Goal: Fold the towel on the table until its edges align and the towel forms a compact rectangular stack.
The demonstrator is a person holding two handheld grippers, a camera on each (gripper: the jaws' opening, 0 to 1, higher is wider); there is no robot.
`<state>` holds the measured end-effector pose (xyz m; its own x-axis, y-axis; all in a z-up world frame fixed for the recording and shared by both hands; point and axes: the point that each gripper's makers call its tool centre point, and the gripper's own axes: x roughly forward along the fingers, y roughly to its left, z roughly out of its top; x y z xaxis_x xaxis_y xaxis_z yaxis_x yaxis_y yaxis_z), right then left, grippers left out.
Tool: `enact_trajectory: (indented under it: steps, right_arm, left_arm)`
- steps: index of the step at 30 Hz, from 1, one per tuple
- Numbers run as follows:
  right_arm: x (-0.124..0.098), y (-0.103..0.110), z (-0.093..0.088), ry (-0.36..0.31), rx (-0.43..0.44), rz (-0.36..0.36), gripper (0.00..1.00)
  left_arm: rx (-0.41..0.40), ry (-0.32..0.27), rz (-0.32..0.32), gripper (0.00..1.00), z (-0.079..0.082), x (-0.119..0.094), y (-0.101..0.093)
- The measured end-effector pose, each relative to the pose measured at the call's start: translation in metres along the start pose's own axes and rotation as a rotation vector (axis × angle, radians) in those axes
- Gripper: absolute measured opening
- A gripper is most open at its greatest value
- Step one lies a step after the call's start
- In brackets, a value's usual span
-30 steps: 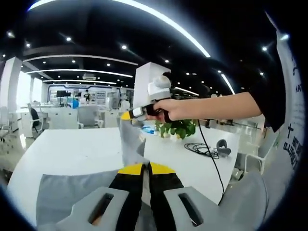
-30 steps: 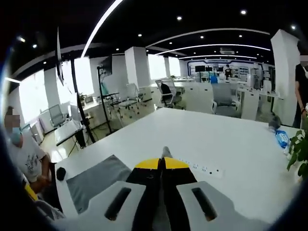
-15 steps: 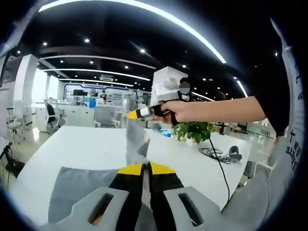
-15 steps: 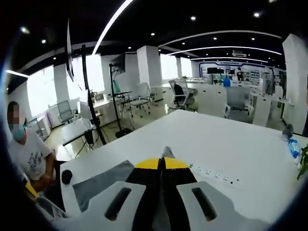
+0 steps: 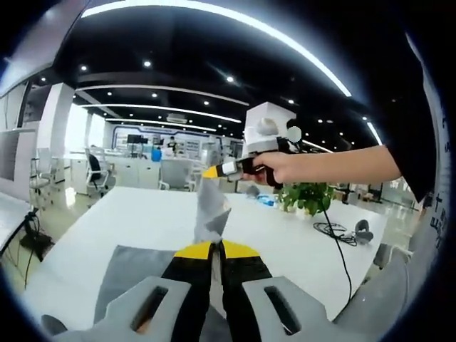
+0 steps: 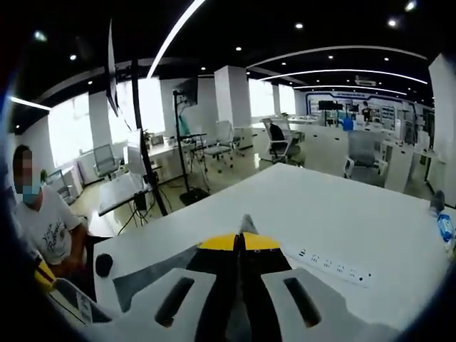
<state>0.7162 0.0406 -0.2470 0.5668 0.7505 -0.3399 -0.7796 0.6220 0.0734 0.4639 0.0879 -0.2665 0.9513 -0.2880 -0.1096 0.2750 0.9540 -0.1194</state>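
Note:
A grey towel hangs lifted above the white table, stretched between both grippers. In the left gripper view my left gripper is shut on one part of the towel's edge, the cloth running up from its yellow tips to the right gripper, held in a person's hand and shut on another corner. In the right gripper view my right gripper is shut with a sliver of grey towel poking out between the tips, and more towel drapes at the lower left.
A white power strip lies on the table ahead of the right gripper. A potted plant, a black cable and a water bottle sit toward the far end. A seated person is beside the table. Office desks and chairs stand behind.
Both views have swung sideways across the room with the hands. The towel stays pinched in both grippers, and the right gripper now sits a little further right in the left gripper view.

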Motion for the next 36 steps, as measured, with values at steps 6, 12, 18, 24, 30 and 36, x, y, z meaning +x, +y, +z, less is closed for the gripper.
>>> enact_trajectory:
  steps: [6,12,18,24,30,36]
  right_arm:
    - [0.021,0.000,0.000,0.011,-0.008,0.015,0.00]
    - [0.033,0.013,-0.002,0.018,-0.012,0.038,0.00]
    - [0.043,0.028,-0.003,0.013,0.025,0.058,0.00]
    - [0.058,0.041,0.000,0.012,0.024,0.080,0.00]
    - [0.074,0.058,-0.009,0.017,0.039,0.100,0.00]
    - [0.087,0.080,-0.020,0.032,0.056,0.125,0.00]
  left_arm:
    - [-0.012,0.009,0.027,0.04,-0.006,-0.005,0.011]
    - [-0.021,0.009,0.052,0.04,-0.009,-0.013,0.021]
    - [-0.049,0.013,0.080,0.04,-0.014,-0.021,0.031]
    - [-0.078,0.004,0.104,0.04,-0.014,-0.030,0.038]
    - [-0.096,0.015,0.124,0.04,-0.021,-0.039,0.043]
    - [-0.126,0.035,0.156,0.04,-0.033,-0.046,0.057]
